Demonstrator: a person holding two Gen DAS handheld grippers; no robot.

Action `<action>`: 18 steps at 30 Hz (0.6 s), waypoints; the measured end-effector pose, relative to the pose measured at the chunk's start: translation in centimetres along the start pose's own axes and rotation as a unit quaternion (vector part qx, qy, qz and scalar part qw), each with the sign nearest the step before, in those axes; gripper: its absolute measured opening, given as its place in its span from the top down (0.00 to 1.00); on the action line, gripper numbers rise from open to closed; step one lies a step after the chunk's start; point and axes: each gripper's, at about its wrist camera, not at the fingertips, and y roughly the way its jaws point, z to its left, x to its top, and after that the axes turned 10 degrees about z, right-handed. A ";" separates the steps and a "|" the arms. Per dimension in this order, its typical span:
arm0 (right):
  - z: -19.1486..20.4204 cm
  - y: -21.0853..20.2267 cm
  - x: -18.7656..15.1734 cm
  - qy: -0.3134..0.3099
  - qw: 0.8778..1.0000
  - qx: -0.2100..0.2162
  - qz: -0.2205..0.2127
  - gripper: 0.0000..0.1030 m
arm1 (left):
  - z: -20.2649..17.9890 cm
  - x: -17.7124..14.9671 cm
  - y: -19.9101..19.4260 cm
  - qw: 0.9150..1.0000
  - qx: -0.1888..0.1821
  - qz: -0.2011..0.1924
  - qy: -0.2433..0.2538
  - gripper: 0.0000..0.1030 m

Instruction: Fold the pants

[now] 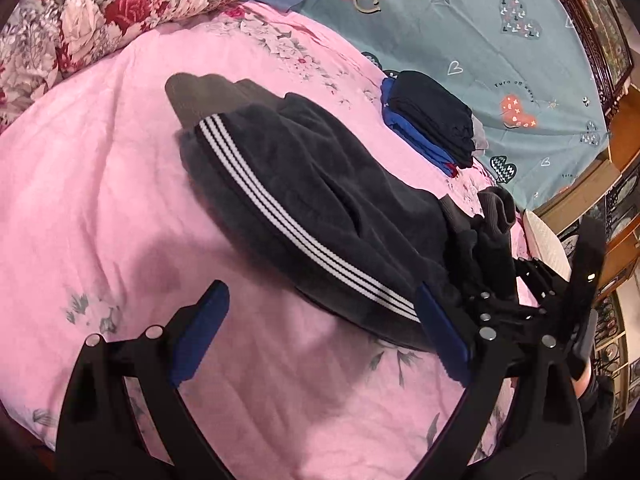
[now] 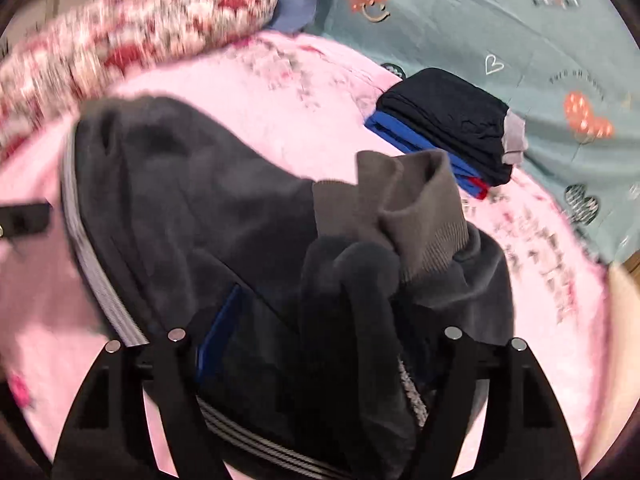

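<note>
Two claws work over a pink bed cover (image 1: 100, 184). Dark pants (image 1: 320, 200) with white side stripes (image 1: 280, 216) lie folded near the middle of the bed, their ribbed cuffs (image 2: 404, 216) bunched up at the near right end. Left claw (image 1: 320, 328) stands wide open with nothing held; its right blue pad is against the pants' near edge, its left pad over bare cover. Right claw (image 2: 316, 360) also stands wide, the pants' bunched end lying between its fingers, not pinched. Folded dark and blue clothes (image 1: 432, 120) are stacked toward the bed's far right, beside a teal sheet (image 1: 480, 40). Floral pillow (image 1: 100, 12) at far left corner
</note>
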 end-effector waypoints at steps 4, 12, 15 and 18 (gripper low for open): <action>-0.7 1.1 0.1 0.036 0.999 -0.026 0.020 0.63 | -0.4 -0.4 0.2 1.000 -0.002 0.005 0.013 0.08; -3.9 -3.9 -1.7 0.103 0.991 0.041 -0.069 0.86 | 0.7 -0.4 -0.5 1.000 -0.004 -0.003 -0.003 0.08; -1.2 -7.0 -2.1 0.043 0.991 0.058 -0.109 0.86 | 0.8 -0.4 -0.5 1.000 -0.003 -0.004 -0.004 0.08; 2.6 -4.5 -1.9 -0.019 0.996 0.054 -0.064 0.77 | 0.4 -0.5 -0.5 1.000 -0.004 -0.004 0.001 0.08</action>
